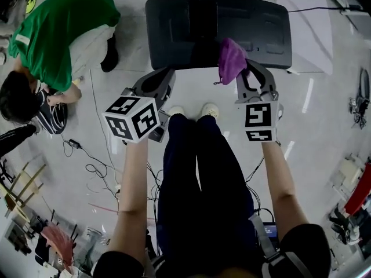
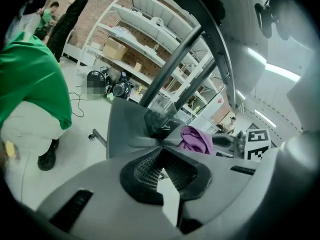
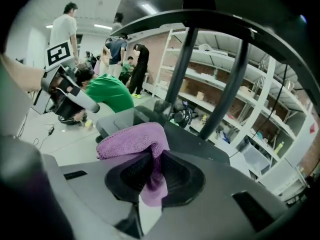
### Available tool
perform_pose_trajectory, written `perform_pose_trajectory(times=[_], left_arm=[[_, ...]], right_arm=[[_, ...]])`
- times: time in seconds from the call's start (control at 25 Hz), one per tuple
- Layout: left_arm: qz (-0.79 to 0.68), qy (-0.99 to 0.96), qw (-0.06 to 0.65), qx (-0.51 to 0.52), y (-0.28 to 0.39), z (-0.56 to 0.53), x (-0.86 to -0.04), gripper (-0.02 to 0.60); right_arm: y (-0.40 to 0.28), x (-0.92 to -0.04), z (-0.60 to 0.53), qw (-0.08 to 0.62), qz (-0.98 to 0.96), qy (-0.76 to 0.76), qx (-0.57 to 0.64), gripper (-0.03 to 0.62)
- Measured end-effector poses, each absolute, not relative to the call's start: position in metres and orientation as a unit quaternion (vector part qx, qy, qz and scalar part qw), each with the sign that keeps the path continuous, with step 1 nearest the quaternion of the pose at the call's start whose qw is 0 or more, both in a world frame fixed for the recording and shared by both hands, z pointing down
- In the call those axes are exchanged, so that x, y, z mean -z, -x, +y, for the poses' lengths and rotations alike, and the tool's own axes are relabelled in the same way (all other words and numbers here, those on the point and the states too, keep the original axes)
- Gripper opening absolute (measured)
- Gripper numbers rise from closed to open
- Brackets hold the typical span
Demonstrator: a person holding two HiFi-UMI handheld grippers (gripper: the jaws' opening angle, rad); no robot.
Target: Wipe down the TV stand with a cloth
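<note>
The TV stand (image 1: 174,33) shows as a dark, flat base on the floor just ahead of the person's feet, with its upright poles (image 3: 185,69) rising from the far part of it. The right gripper (image 1: 250,74) is clenched on a purple cloth (image 1: 231,59). A fold is pinched between its jaws and the loose bulk bunches out ahead of the tips, probably so that fabric, not plastic, meets the surface. The cloth hangs over the stand's near edge, toward its right side; whether it touches the base I cannot tell. The left gripper (image 1: 159,77) is closed on nothing and sits at the stand's near-left edge, seemingly just kept clear. Wiping looks about to begin from this front edge.
</note>
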State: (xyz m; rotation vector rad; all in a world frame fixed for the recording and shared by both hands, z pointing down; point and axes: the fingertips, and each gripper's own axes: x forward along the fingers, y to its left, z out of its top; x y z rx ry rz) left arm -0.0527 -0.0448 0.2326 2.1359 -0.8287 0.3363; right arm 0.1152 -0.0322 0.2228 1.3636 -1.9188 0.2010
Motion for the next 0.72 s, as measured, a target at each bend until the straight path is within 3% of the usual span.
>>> perform_pose_trajectory(times=[0.32,0.72], left_arm=[[-0.373,-0.827,0.405,-0.111,0.131,-0.051,-0.235,0.006],[-0.375,-0.826,0.406,-0.114,0.168,-0.062,-0.250,0.006]], right_arm=[[-0.006,-0.225,-0.039,0.351,-0.795,-0.486,-0.091,0.069],[0.094,-0.242,-0.059,0.302,-0.822,-0.460,-0.145,0.069]])
